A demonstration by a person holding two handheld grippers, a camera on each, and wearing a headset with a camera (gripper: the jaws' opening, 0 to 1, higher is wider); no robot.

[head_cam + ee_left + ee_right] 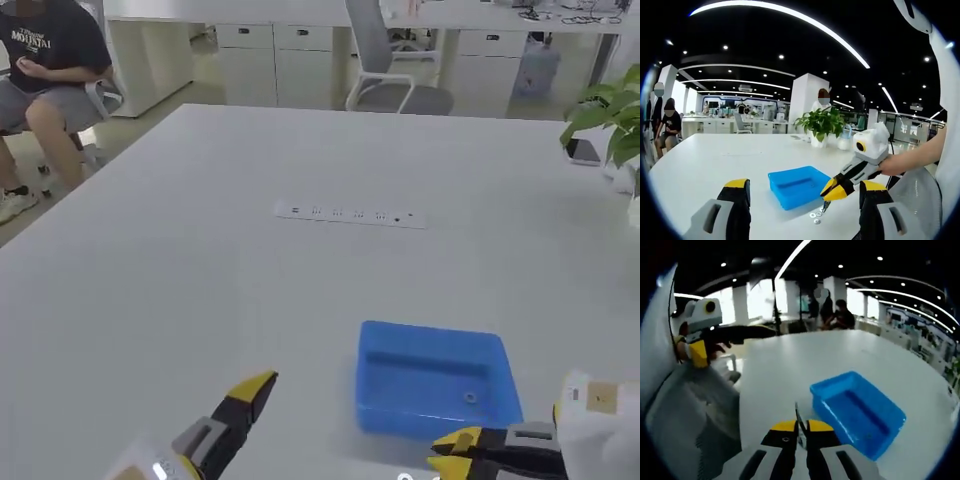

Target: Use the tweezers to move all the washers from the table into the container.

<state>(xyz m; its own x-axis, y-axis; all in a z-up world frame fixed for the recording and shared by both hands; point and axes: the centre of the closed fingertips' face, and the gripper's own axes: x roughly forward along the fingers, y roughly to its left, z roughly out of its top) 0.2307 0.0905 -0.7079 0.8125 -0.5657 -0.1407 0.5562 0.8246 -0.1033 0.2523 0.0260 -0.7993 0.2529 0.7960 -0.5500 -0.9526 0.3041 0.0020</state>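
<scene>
Washers (815,216), small silvery rings

Left gripper (805,186) fingers spread wide; right gripper (797,426) fingers pinched together.

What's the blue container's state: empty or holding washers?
Holding one: a small washer lies on the blue container floor in the head view. Other washers lie on the table outside it.

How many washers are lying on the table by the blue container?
3: one washer, another, a third, clustered beside the container under the tweezers; more may be hidden.
</scene>
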